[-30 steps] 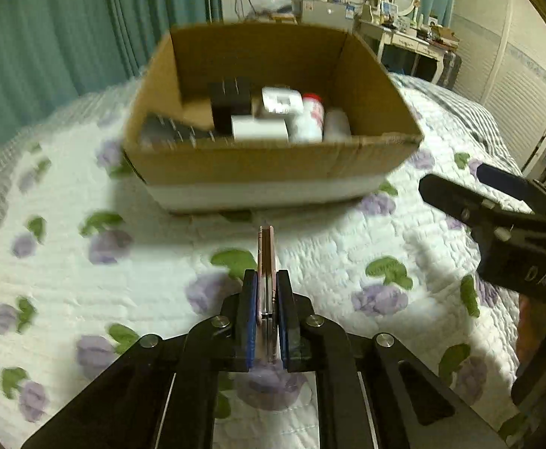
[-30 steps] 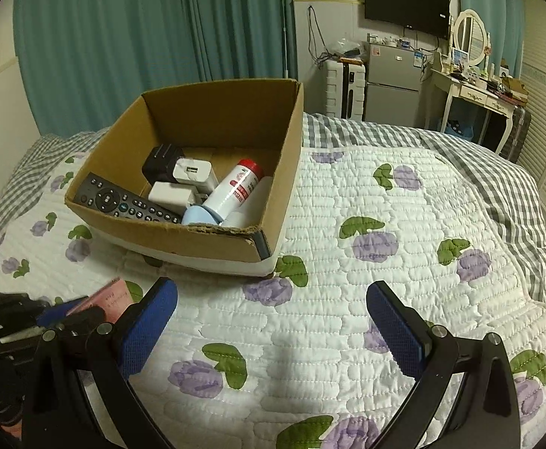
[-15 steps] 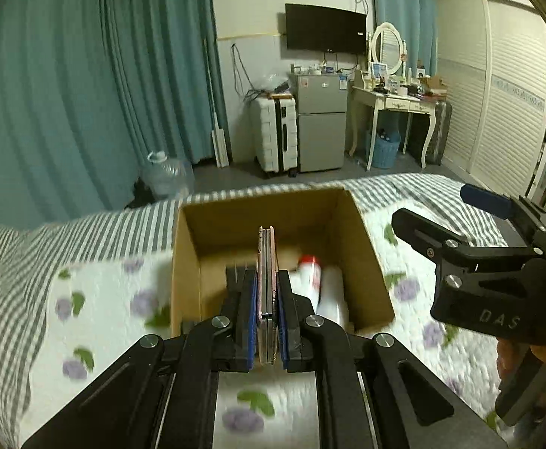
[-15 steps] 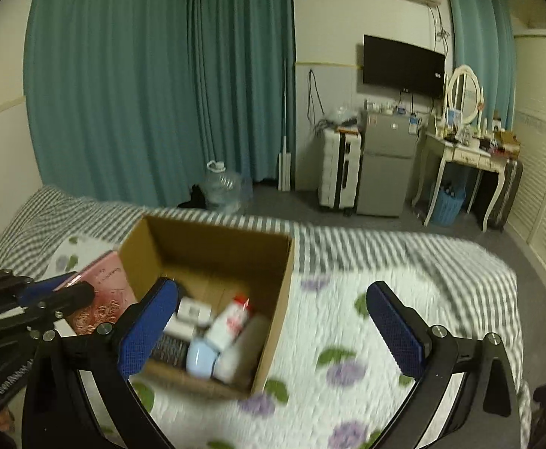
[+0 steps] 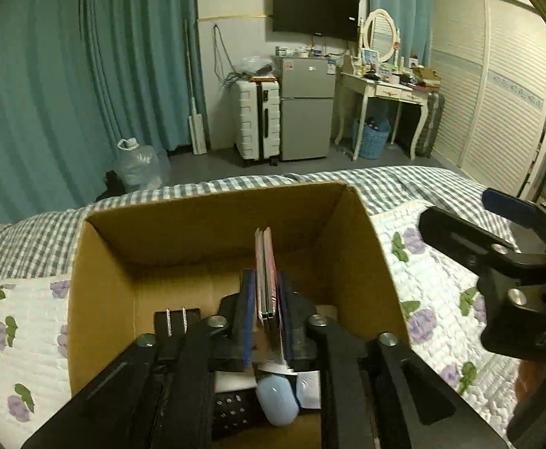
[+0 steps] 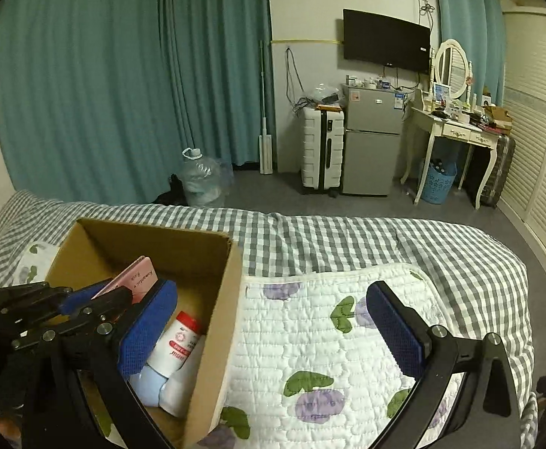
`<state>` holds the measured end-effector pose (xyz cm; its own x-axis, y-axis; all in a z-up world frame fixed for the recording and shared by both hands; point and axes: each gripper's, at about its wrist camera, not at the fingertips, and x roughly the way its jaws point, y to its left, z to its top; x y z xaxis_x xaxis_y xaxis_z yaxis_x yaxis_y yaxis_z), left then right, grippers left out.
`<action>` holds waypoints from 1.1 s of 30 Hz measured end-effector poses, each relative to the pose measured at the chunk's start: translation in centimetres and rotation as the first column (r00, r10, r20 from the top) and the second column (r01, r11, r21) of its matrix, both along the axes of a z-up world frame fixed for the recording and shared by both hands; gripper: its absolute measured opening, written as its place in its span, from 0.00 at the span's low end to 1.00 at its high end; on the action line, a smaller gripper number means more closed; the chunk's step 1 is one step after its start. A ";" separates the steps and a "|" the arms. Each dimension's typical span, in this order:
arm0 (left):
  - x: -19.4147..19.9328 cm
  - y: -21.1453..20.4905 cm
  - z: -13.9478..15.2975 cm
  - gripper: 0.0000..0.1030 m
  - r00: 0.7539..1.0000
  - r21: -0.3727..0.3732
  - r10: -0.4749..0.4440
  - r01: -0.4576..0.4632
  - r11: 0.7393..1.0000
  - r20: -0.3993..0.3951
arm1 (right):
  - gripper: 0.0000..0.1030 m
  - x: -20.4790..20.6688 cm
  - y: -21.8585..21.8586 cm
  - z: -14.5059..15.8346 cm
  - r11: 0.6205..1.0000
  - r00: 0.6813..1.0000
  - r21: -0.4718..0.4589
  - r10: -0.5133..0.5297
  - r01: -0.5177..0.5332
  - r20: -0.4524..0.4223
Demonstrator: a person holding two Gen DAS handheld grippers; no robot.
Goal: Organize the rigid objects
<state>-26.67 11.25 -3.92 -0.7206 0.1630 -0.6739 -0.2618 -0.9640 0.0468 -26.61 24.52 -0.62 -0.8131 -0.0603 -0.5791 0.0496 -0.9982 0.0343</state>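
My left gripper [image 5: 264,299] is shut on a thin pink booklet [image 5: 265,262] held on edge above the open cardboard box [image 5: 100,284] on the bed. The booklet [image 6: 136,277] and left gripper [image 6: 85,299] also show in the right wrist view, over the box [image 6: 220,321]. Inside the box lie a black plug adapter [image 5: 175,321], a light blue oval object [image 5: 276,402], a black remote [image 5: 231,408] and a white bottle with a red cap [image 6: 177,344]. My right gripper [image 6: 269,333] is open and empty, to the right of the box above the quilt.
The box sits on a floral quilt [image 6: 310,355] over a grey checked blanket [image 6: 348,239]. Beyond the bed are teal curtains, a water jug [image 6: 200,179], a white suitcase [image 6: 321,149], a small fridge [image 6: 370,138] and a dressing table [image 6: 456,127].
Both grippers rose and moved forward. The left gripper carried the pink booklet from in front of the box to above its inside. The right gripper stayed open.
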 end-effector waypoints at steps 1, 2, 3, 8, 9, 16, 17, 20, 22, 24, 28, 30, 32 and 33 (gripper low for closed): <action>0.2 -0.1 0.2 0.52 1.000 -0.021 0.019 -0.019 1.000 -0.020 | 0.98 0.0 0.1 -0.1 1.000 1.000 0.006 -0.006 0.006 0.003; 0.6 -0.2 0.5 0.63 0.998 -0.034 0.037 -0.039 0.999 -0.051 | 0.98 0.2 0.1 -0.1 1.000 1.000 0.011 -0.014 0.014 0.007; 1.1 -0.4 0.9 0.63 0.996 -0.038 0.045 -0.048 0.998 -0.080 | 0.98 0.5 0.3 -0.1 1.000 1.000 0.011 -0.019 0.019 0.007; 3.5 -1.8 3.0 0.63 0.990 -0.060 0.081 -0.089 0.994 -0.115 | 0.99 3.4 0.9 1.4 1.000 1.000 -0.007 -0.030 0.030 -0.009; 4.3 -2.2 3.7 0.63 0.988 -0.062 0.085 -0.094 0.994 -0.128 | 0.99 4.0 0.9 2.0 1.000 0.999 -0.005 -0.031 0.031 -0.020; 10.6 -4.6 9.9 0.68 0.955 -0.018 0.116 -0.125 0.992 -0.271 | 0.99 10.3 -0.4 7.5 0.999 0.993 0.038 -0.023 0.028 -0.114; 11.9 -5.0 11.0 0.69 0.947 -0.016 0.128 -0.139 0.990 -0.296 | 0.99 11.0 -0.8 8.4 0.998 0.991 0.048 -0.022 0.028 -0.129; 14.1 -5.4 12.7 0.73 0.928 -0.028 0.130 -0.150 0.988 -0.350 | 1.00 13.9 -1.9 10.9 0.997 0.981 0.073 -0.013 0.028 -0.191; 15.4 -5.8 13.3 0.74 0.917 -0.039 0.133 -0.159 0.986 -0.376 | 1.00 15.2 -2.4 12.1 0.997 0.974 0.070 -0.011 0.028 -0.226; 16.5 -6.1 13.7 0.76 0.913 -0.056 0.131 -0.165 0.985 -0.386 | 1.00 16.3 -3.1 13.0 0.998 0.970 0.061 -0.002 0.018 -0.244; 17.7 -7.1 13.2 0.76 0.908 -0.053 0.148 -0.183 0.982 -0.391 | 1.00 17.9 -4.5 13.3 0.998 0.964 0.056 0.016 -0.001 -0.265; 18.2 -7.9 12.7 0.76 0.904 -0.026 0.171 -0.196 0.980 -0.391 | 1.00 18.5 -5.1 12.8 0.999 0.961 0.050 0.029 -0.016 -0.276; 18.4 -8.4 12.1 0.76 0.897 -0.007 0.197 -0.217 0.976 -0.395 | 1.00 18.6 -5.4 11.9 0.999 0.960 0.046 0.039 -0.028 -0.278; 18.5 -8.6 11.7 0.76 0.890 -0.001 0.214 -0.234 0.972 -0.404 | 1.00 18.5 -5.6 11.1 0.999 0.959 0.046 0.040 -0.028 -0.282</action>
<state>-8.15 2.67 7.80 -0.9436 -0.0596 -0.3258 0.0109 -0.9887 0.1492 -8.08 18.88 10.44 -0.9417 -0.0721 -0.3287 0.0856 -0.9960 -0.0266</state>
